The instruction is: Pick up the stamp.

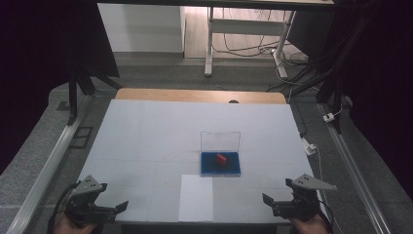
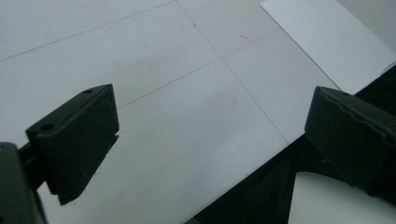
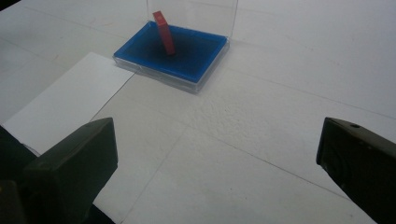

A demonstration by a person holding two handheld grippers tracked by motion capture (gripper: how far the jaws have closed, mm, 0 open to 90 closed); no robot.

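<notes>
While both grippers sat at the table's near edge, the left gripper and right gripper stood wide open, empty. The blue case, clear lid upright, lay mid-table beyond the white sheet, holding a small red piece, possibly a block.

Dim room, dark edges; tabletop evenly lit, soft shadows, near jaws blurred
</notes>
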